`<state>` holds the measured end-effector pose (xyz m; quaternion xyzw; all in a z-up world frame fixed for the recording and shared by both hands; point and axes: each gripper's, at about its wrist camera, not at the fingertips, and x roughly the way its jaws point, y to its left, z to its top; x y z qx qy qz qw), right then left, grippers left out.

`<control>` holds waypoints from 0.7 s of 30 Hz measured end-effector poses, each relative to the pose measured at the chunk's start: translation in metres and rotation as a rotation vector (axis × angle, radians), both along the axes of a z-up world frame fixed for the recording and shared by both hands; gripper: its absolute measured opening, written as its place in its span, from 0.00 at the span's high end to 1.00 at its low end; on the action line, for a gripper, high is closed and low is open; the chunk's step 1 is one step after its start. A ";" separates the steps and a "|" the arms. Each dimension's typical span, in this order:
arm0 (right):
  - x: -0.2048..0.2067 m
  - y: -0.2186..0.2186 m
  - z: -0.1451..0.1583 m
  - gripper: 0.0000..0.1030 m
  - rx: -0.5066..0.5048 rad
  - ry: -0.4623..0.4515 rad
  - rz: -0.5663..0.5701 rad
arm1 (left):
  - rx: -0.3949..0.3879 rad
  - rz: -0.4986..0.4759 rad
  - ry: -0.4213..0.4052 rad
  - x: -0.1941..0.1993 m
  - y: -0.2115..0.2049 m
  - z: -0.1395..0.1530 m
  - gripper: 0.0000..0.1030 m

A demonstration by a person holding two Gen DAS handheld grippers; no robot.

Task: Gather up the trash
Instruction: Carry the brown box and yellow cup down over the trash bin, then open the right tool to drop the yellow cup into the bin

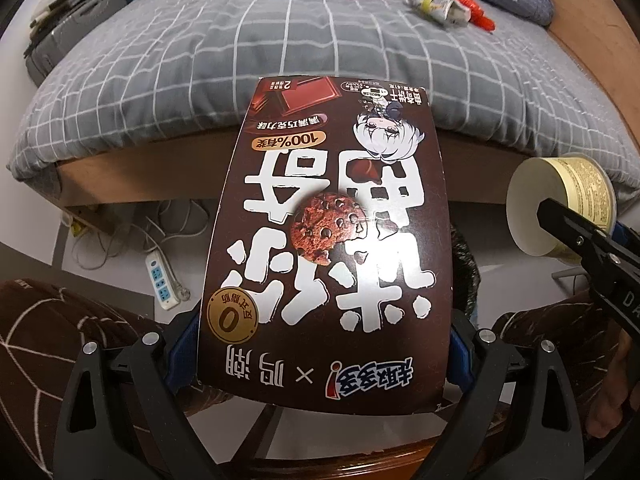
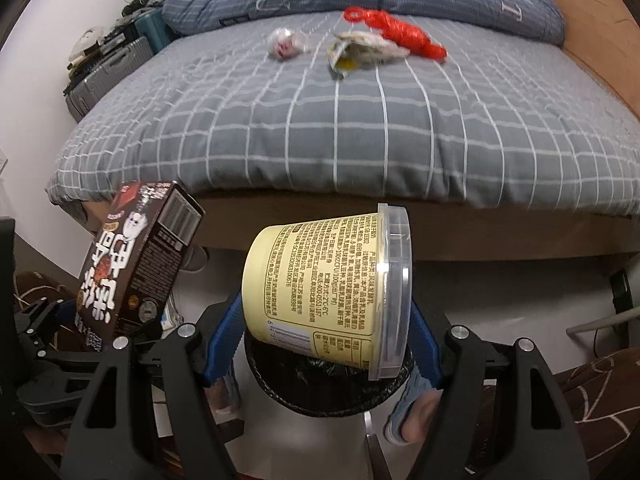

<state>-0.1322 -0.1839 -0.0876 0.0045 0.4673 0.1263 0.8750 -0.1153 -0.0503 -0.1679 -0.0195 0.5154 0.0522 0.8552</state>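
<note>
My right tool point(image 2: 320, 344) clamps yellow cup point(image 2: 316, 284) sideways, directly over black-lined bin point(image 2: 332, 396). Left tool point(image 1: 320, 344) grips cookie box point(image 1: 320, 240), beside bin. Best: lower cup nearer bin mouth, release there, then box. 3 scraps remain on bed point(image 2: 360, 136).

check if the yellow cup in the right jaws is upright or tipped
Tipped. The yellow cup lies on its side in the right gripper, clear lid facing sideways, above the black-lined bin.
</note>
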 end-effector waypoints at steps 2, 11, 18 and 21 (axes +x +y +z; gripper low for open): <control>0.002 0.001 -0.009 0.33 -0.006 0.015 0.001 | 0.021 0.008 0.008 0.000 0.001 -0.004 0.11; 0.018 0.019 -0.040 0.33 -0.024 0.084 0.033 | 0.023 0.017 0.028 0.004 0.001 0.009 0.11; 0.033 0.026 -0.053 0.32 -0.033 0.117 0.024 | 0.009 0.023 0.051 0.004 0.006 0.007 0.11; 0.036 0.026 -0.059 0.23 -0.058 0.131 0.017 | -0.005 0.014 0.056 0.006 0.004 0.010 0.11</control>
